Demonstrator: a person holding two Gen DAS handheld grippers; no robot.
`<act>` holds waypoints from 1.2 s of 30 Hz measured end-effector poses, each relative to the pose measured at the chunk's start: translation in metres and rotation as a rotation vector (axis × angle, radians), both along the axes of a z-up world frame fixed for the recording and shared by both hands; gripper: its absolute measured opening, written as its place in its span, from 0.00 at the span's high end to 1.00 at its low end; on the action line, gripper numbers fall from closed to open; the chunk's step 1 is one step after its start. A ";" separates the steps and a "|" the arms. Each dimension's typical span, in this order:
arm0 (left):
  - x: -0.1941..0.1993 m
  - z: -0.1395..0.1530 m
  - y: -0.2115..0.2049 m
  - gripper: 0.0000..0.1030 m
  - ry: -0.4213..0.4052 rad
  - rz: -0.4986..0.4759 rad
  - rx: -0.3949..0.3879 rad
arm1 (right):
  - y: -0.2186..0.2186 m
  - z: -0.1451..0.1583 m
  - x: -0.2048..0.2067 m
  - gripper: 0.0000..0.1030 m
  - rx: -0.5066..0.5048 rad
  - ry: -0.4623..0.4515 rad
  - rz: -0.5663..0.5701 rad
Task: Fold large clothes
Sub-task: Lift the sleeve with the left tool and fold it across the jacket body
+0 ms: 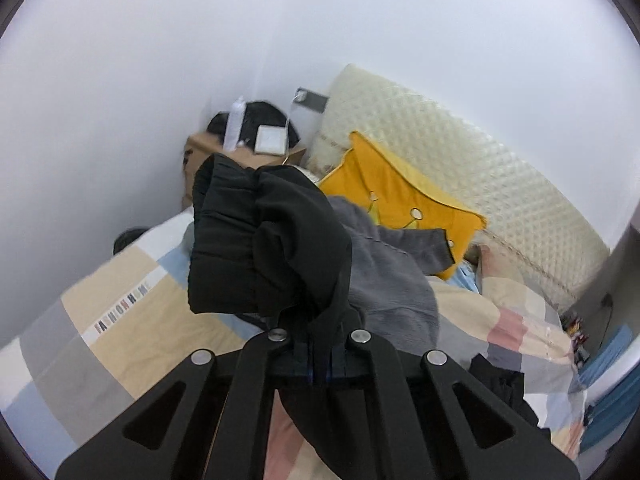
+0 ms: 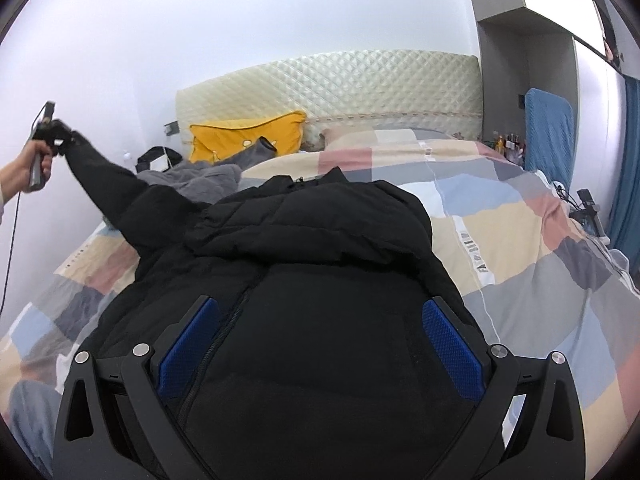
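A: Near centre?
B: Black padded jacket (image 2: 320,248) on the patchwork bed (image 2: 520,248); right hand-held gripper (image 2: 320,344) over it, blue pads (image 2: 452,344) wide apart, gripping nothing.

A: Far left?
B: Left hand-held gripper (image 2: 54,136) pinching the sleeve cuff (image 2: 74,146), sleeve raised.

A: Far side?
B: Yellow cushion (image 2: 240,136), grey garment (image 2: 200,178), quilted headboard (image 2: 340,88).

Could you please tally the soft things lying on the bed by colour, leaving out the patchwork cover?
Black: 1, the jacket
Grey: 1, the fleece garment
Yellow: 1, the cushion
Total: 3
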State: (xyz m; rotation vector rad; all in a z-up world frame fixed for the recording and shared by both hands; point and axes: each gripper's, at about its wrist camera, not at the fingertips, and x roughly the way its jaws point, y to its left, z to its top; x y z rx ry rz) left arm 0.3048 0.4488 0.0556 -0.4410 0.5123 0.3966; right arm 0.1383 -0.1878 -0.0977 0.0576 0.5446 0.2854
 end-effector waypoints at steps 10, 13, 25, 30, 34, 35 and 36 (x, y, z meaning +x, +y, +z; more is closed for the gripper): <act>0.011 0.055 -0.097 0.98 -0.007 -0.091 0.109 | -0.027 0.009 -0.001 0.01 0.005 -0.050 0.006; 0.014 0.069 -0.131 0.98 -0.015 -0.126 0.147 | -0.035 0.009 -0.002 0.01 0.022 -0.058 0.007; 0.036 0.081 -0.275 0.98 -0.035 -0.327 0.238 | -0.075 0.014 -0.009 0.01 0.117 -0.090 -0.010; 0.050 0.071 -0.340 0.98 -0.027 -0.434 0.265 | -0.092 0.016 -0.009 0.01 0.155 -0.097 -0.030; 0.063 0.053 -0.395 0.98 -0.007 -0.521 0.289 | -0.104 0.016 -0.008 0.01 0.177 -0.095 -0.045; 0.065 0.047 -0.410 0.97 0.001 -0.542 0.289 | -0.107 0.016 -0.008 0.01 0.183 -0.094 -0.048; 0.067 0.043 -0.420 0.98 0.005 -0.559 0.290 | -0.109 0.016 -0.008 0.01 0.190 -0.095 -0.049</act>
